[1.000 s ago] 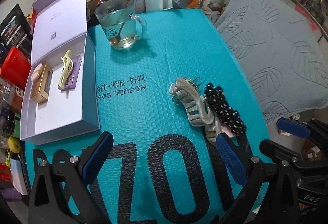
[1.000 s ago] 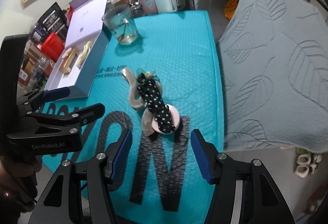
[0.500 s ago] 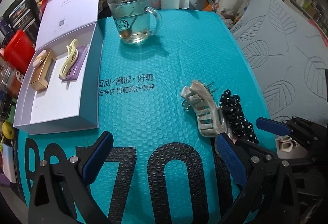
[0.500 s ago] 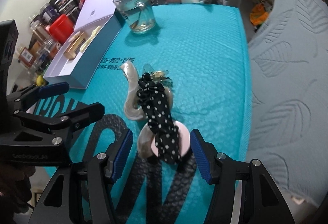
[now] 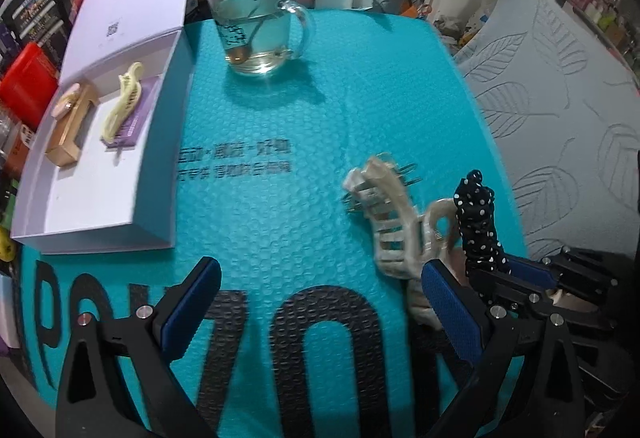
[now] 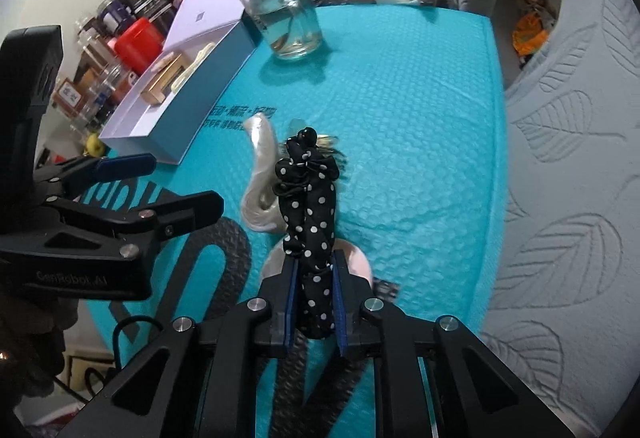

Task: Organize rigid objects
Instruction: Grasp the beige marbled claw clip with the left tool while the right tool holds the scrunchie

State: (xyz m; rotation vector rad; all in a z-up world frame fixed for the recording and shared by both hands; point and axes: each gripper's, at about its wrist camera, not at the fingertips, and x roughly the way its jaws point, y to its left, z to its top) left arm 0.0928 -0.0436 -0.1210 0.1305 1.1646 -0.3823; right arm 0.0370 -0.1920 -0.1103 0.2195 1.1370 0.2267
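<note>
Right gripper (image 6: 314, 298) is clamping the polka-dot hair clip (image 6: 310, 205); left gripper (image 5: 320, 310) is standing apart, empty. Risk — the pearly claw clip (image 5: 386, 213) touching it is likely snagging on lift.

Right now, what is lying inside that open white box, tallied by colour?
Cream hair clip: 1
Pink clip: 1
Tan little box: 1
Purple card: 1
Total: 4

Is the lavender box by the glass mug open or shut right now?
Open. The lavender box has its lid folded back, and its inside shows a cream hair clip and a tan block.
</note>
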